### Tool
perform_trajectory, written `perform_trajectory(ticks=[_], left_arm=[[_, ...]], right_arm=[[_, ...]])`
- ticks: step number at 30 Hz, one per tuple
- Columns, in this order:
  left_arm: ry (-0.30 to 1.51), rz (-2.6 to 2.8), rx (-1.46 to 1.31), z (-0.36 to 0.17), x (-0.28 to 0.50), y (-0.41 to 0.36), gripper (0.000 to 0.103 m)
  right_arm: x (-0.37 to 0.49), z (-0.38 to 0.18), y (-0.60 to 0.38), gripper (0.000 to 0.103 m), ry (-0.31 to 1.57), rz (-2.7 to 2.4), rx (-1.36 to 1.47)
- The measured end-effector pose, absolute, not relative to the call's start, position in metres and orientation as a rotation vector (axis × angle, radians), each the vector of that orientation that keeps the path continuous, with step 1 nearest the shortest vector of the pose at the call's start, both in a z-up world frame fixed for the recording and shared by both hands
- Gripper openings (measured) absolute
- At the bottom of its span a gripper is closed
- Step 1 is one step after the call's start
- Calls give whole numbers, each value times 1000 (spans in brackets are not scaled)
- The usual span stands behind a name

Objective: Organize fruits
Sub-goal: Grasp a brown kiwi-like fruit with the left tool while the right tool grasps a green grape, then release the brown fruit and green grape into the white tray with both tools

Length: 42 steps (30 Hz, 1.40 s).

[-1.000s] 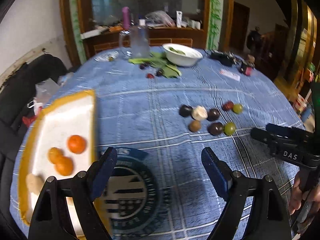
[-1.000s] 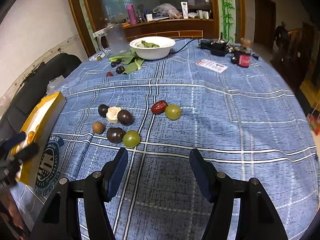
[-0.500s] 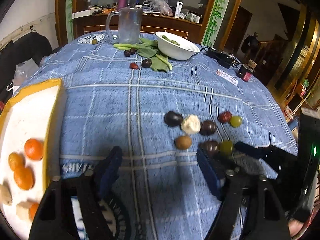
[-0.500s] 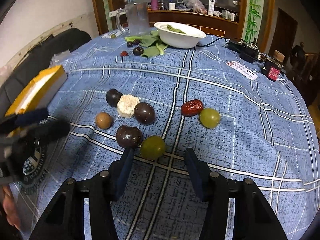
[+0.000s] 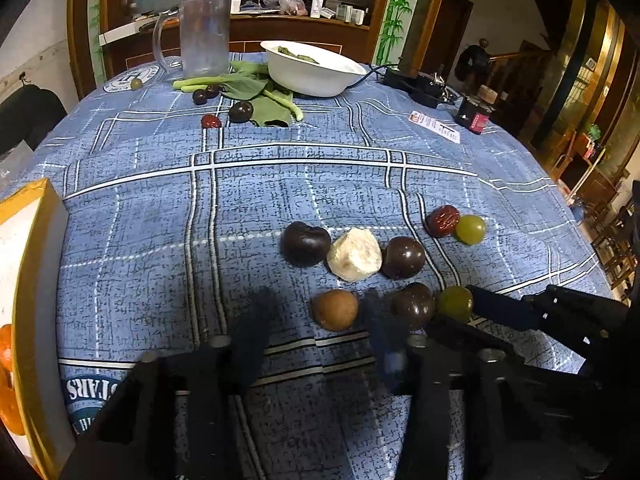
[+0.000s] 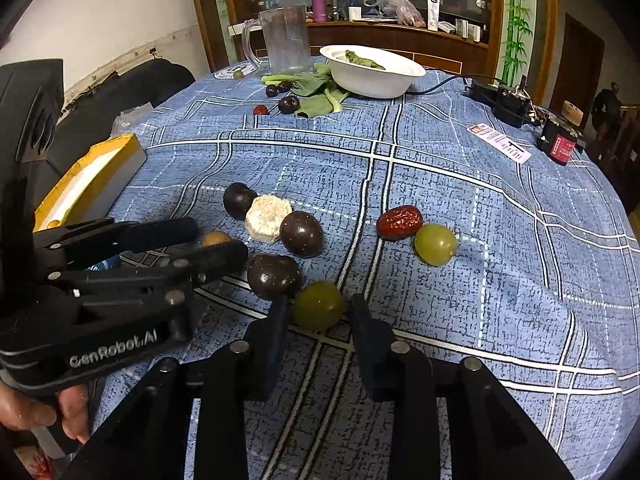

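Loose fruit lies in a cluster on the blue checked tablecloth. In the left wrist view my left gripper (image 5: 318, 300) has its blurred jaws closing around a small brown round fruit (image 5: 335, 310), with a gap still showing on the left side. My right gripper (image 6: 319, 305) is closing too, and its pads sit against a green grape (image 6: 318, 306). Close by lie a dark plum (image 6: 274, 276), another dark plum (image 6: 301, 234), a white chunk (image 6: 268, 218), a red date (image 6: 399, 222) and a second green grape (image 6: 435, 244). The two grippers work side by side, almost touching.
A yellow-rimmed white tray (image 5: 28, 248) with orange fruits (image 5: 5, 346) stands at the left table edge. At the far side are a white bowl (image 5: 312, 70), a clear jug (image 5: 204, 36), green leaves with more dark fruit (image 5: 241, 111), a power strip and a small jar.
Both grippers came forward and down onto the fruit cluster while their jaws narrowed. The left one swung away from the tray to the brown fruit. The right one closed in on the green grape.
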<state>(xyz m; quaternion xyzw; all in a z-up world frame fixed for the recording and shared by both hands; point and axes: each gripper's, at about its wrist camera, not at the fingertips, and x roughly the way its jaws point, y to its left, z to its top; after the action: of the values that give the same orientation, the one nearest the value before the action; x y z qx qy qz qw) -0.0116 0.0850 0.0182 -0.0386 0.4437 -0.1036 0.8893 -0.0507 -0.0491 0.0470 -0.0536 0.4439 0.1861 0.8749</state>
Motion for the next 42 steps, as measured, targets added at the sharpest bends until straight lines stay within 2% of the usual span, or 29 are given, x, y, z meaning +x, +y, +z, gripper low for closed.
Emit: perform_trajectory(ticks=[3,10,11,13,15,17,18,19,26,35,42], left_arm=[[912,-230,-89,18,-14,84,30],[899,-237,-87,18,-17,82,30],[898,-246,-105,18,-17,84,31],[897,-272,-143,18,-15,85,41],[894,-286,-153,18,-14,84,42],[889,-273,-100,18,-15,77,39],[884,-281,-75,19,-16,73,25],[884,-291,-62,19,-17,71,21],[839,-290,-40,29,-32,71,21],[726,-208,-163,75,-91,129,21],[681,47,-226,92,-139,219,22]], right_arm=[[-52,48,-50,29,926,389,-101],[-57,49,-52,28,922,390,-81],[-58,49,-52,28,922,389,-77],[-59,49,-52,28,921,389,-71],[-60,49,-52,28,919,386,-76],[-60,48,-51,28,920,380,-83],[-60,48,-51,28,920,379,-82],[-60,48,-52,28,919,379,-81],[-68,54,-51,27,884,346,-99],[-100,85,-50,27,826,368,-18],[-121,109,18,28,799,523,-80]])
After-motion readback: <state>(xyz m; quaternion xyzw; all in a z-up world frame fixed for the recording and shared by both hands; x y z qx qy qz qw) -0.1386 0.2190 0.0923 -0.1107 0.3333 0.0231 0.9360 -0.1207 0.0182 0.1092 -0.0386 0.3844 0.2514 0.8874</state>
